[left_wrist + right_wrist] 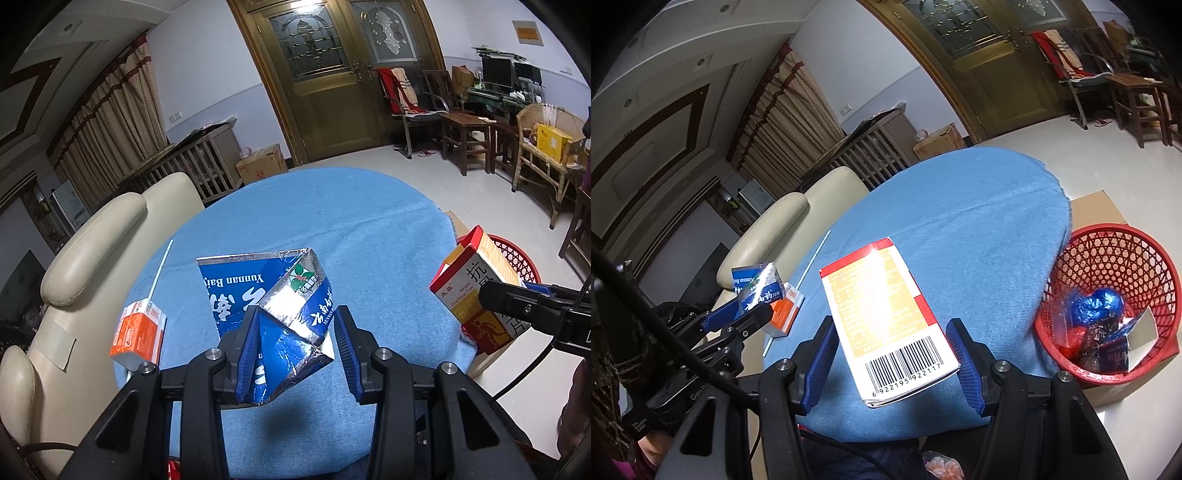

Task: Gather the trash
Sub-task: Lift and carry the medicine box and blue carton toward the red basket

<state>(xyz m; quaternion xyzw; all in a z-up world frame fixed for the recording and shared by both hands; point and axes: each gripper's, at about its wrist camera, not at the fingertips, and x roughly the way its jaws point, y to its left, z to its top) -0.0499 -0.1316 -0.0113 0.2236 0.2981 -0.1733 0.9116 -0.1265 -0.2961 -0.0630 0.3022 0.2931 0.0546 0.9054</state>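
Observation:
My left gripper [297, 314] is shut on a crumpled blue and silver carton [236, 291], held just above the blue tablecloth [332, 221]. My right gripper [892, 323] is shut on a red, white and tan medicine box [882, 306] with its barcode end towards the camera. In the left wrist view that medicine box [472, 273] hangs at the table's right edge. A small orange box [136, 332] lies on the cloth at the left beside a thin white straw [160, 273]. The red mesh basket [1108, 236] stands low on the right and holds blue foil and wrappers.
A cream sofa [92, 240] presses against the table's left side. The basket rests on a cardboard box [1100, 206] on the floor. Wooden chairs [469, 133] and a wicker chair [539, 147] stand farther off on the right, before brown double doors [332, 74].

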